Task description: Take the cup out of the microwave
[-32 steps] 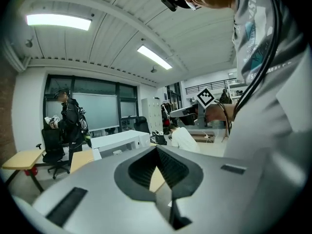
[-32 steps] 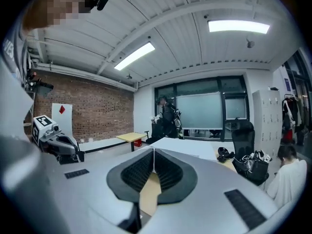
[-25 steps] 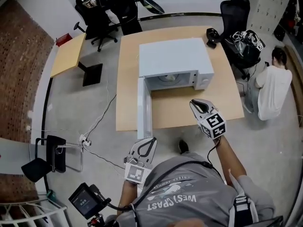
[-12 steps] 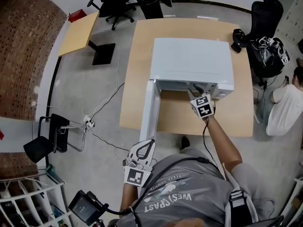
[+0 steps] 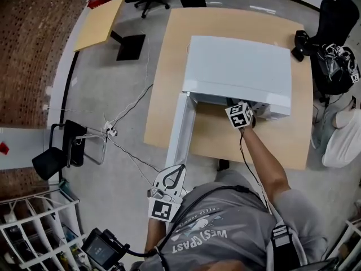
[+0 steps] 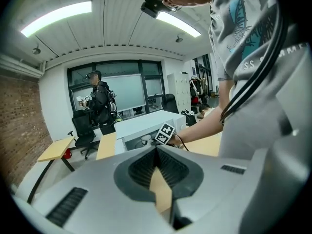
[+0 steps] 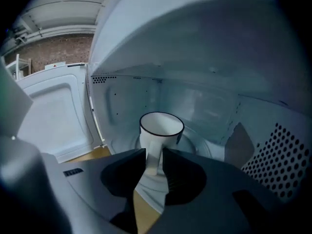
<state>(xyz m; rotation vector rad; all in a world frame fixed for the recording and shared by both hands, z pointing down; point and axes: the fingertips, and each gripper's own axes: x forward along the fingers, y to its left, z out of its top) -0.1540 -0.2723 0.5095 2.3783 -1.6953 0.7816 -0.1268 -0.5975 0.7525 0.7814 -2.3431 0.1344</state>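
Microwave (image 5: pixel 240 66): right gripper (image 7: pixel 154 150) just-spread astride cup handle (image 7: pixel 152 161), left gripper (image 6: pixel 157 149) closed; shirt (image 5: pixel 208 233) perhaps "WESTCOAST"

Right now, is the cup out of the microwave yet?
Not yet. Done: the microwave door stands open. In hand: the right gripper is inside, its jaws have just been opening, with the handle of the cup between them, not squeezed. Left: grip it and lift it out.
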